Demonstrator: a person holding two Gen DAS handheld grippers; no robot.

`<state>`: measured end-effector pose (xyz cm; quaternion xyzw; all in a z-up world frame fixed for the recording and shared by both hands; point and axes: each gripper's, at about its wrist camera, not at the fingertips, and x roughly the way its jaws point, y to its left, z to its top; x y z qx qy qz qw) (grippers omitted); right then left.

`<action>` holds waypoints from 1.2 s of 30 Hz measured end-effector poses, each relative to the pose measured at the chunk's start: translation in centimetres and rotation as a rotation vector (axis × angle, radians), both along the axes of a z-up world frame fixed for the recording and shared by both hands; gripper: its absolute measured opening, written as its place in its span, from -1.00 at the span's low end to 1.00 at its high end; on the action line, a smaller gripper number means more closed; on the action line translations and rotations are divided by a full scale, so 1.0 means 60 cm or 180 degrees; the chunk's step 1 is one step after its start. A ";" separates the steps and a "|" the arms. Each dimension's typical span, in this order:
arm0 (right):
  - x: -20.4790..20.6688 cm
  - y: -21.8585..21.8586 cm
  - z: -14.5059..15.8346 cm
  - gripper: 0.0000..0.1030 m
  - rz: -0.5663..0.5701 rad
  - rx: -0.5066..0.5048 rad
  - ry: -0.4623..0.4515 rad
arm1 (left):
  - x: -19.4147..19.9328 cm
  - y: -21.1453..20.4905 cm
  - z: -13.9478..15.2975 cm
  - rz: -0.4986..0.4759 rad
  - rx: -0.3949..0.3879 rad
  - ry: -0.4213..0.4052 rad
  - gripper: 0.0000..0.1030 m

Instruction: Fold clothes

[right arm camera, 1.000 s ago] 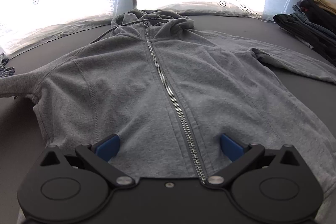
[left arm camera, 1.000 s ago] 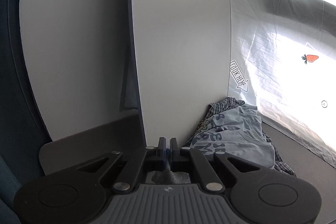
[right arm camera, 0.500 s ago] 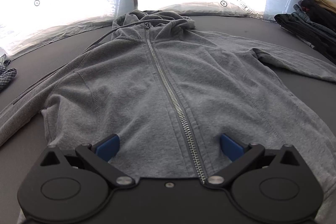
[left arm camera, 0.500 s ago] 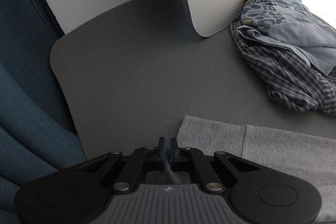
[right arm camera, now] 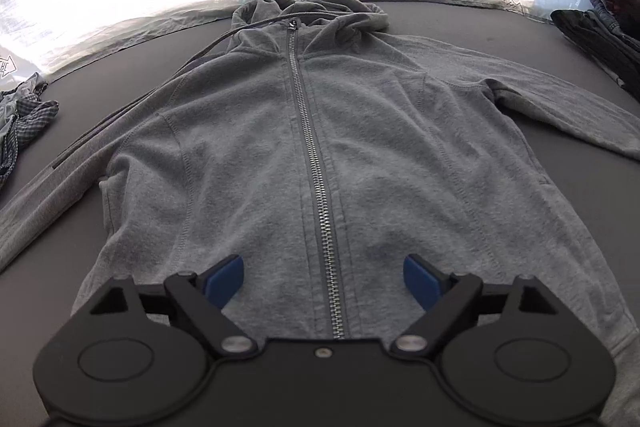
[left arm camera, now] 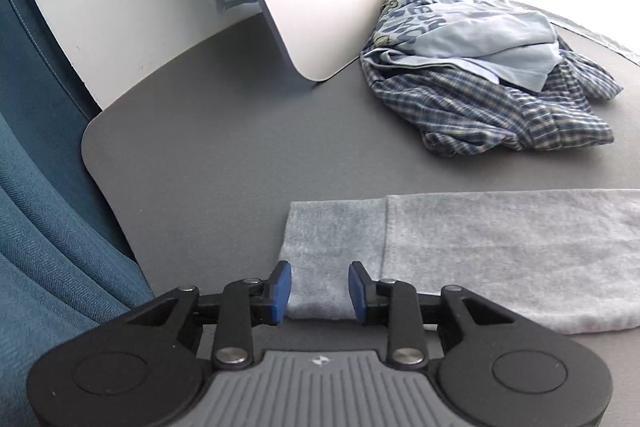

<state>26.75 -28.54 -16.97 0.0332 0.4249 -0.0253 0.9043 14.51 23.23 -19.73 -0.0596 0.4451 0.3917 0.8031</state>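
One grey hoodie lies flat on the table, zipper up. Left gripper: jaws just opened, apart, cuff lying between them. Right gripper: jaws just narrowing, apart, straddling the hem's zipper.

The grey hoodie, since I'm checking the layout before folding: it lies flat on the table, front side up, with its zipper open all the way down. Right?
Not quite. The grey hoodie does lie flat on the table, front side up, but its zipper is closed up to the collar, not open. The right wrist view shows this.
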 end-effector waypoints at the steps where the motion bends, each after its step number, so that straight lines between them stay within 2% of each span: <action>1: -0.008 -0.013 0.005 0.53 0.0005 -0.0094 -0.0016 | 0.002 -0.022 0.008 -0.0065 0.0003 -0.0033 -0.30; 3: -0.028 -0.054 0.016 0.40 -0.0016 -0.0307 -0.0040 | 0.005 -0.069 0.022 -0.0210 -0.0039 -0.0109 -0.24; 5: -0.044 -0.098 0.023 0.12 -0.0082 -0.0469 -0.0025 | 0.006 -0.115 0.031 -0.0383 -0.0159 -0.0191 -0.17; 6: -0.050 -0.121 0.025 0.03 -0.0136 -0.0539 0.0004 | 0.009 -0.141 0.035 -0.0513 -0.0272 -0.0233 -0.15; 8: -0.061 -0.164 0.024 -0.21 -0.0264 -0.0579 0.0078 | 0.014 -0.194 0.038 -0.0783 -0.0680 -0.0342 -0.15; 11: -0.075 -0.238 0.019 -0.23 -0.0457 -0.0289 0.0217 | 0.023 -0.275 0.029 -0.1119 -0.1429 -0.0546 -0.14; 14: -0.084 -0.275 0.009 -0.23 -0.0402 -0.0089 0.0317 | 0.030 -0.360 0.009 -0.1493 -0.1758 -0.0501 0.03; 16: -0.090 -0.285 0.002 -0.23 -0.0253 -0.0021 0.0385 | 0.036 -0.421 -0.004 -0.1660 -0.1653 -0.0320 0.09; 20: -0.094 -0.289 -0.001 -0.17 0.0149 0.0013 0.0465 | 0.038 -0.481 -0.032 -0.1756 -0.1930 -0.0188 0.08; 21: -0.096 -0.290 -0.001 -0.18 0.0273 -0.0015 0.0461 | 0.036 -0.490 -0.039 -0.1709 -0.1940 -0.0157 0.08; 22: -0.097 -0.291 0.000 -0.29 0.0369 -0.0031 0.0459 | 0.035 -0.499 -0.045 -0.1653 -0.1940 -0.0125 0.03; 23: -0.098 -0.292 0.003 -0.53 0.0454 -0.0058 0.0455 | 0.031 -0.506 -0.045 -0.1585 -0.1890 -0.0149 -0.11; 24: -0.101 -0.294 0.006 -0.60 0.0549 -0.0097 0.0450 | 0.027 -0.508 -0.045 -0.1499 -0.1946 -0.0171 -0.65; 25: -0.104 -0.296 0.009 -0.67 0.0625 -0.0117 0.0447 | 0.023 -0.509 -0.046 -0.1412 -0.2017 -0.0191 -0.68; 28: -0.110 -0.302 0.014 -0.70 0.0792 -0.0140 0.0475 | 0.018 -0.525 -0.040 -0.1331 -0.1908 -0.0111 -0.71; 30: -0.107 -0.306 0.013 -0.69 0.0848 -0.0148 0.0516 | 0.020 -0.530 -0.041 -0.1273 -0.1894 -0.0027 -0.71; 33: -0.098 -0.309 0.014 -0.58 0.0902 -0.0191 0.0572 | 0.026 -0.531 -0.040 -0.1200 -0.1852 0.0028 -0.62; 34: -0.094 -0.309 0.016 -0.49 0.0900 -0.0217 0.0578 | 0.030 -0.531 -0.038 -0.1187 -0.1833 0.0050 -0.53; 35: -0.091 -0.310 0.018 -0.33 0.0878 -0.0238 0.0562 | 0.034 -0.531 -0.034 -0.1192 -0.1813 0.0066 -0.53; 36: -0.089 -0.312 0.020 -0.26 0.0844 -0.0251 0.0534 | 0.037 -0.531 -0.028 -0.1218 -0.1788 0.0062 -0.53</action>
